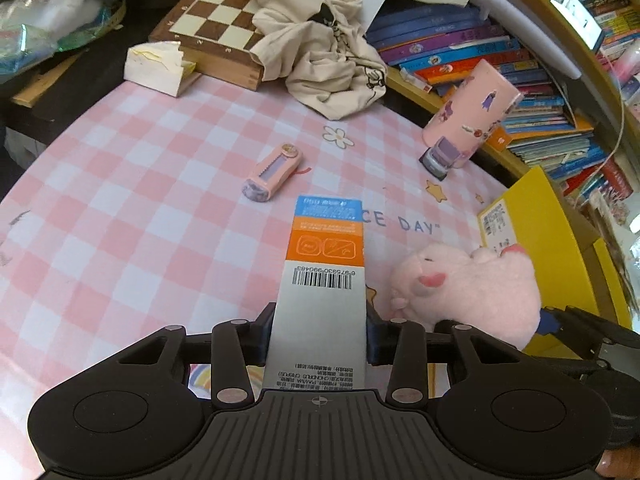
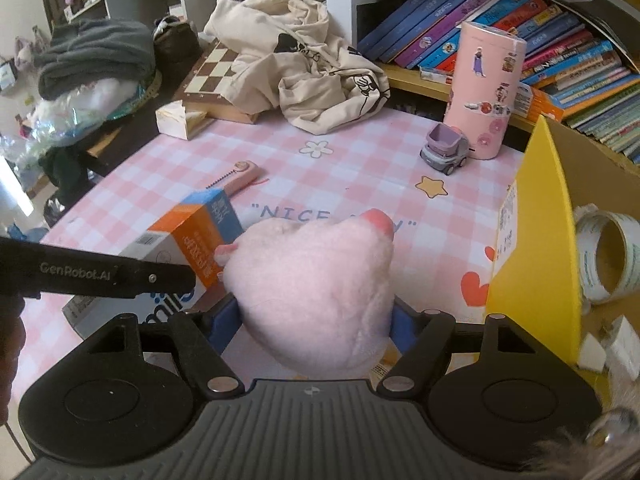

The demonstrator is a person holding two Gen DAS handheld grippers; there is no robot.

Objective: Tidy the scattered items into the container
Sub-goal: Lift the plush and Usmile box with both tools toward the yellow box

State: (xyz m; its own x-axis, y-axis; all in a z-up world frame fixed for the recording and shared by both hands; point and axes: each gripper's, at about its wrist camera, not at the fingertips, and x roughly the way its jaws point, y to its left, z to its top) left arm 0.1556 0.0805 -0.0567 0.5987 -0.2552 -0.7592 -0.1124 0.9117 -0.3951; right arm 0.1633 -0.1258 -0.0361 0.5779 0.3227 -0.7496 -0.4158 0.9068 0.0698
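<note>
My left gripper is shut on a long carton printed grey, orange and blue, its blue pads pressing on both sides. The carton sticks out forward over the pink checked tablecloth. My right gripper is shut on a pink plush pig, which bulges up between the pads and hides them in part. The carton lies just left of the pig. A yellow cardboard box stands open at the right edge. A pink pocket cutter and a toy truck lie on the cloth.
A pink sticker-covered tin stands behind the truck. A beige cloth bag is heaped on a chessboard at the back. Shelves of books line the right. A tape roll lies inside the yellow box.
</note>
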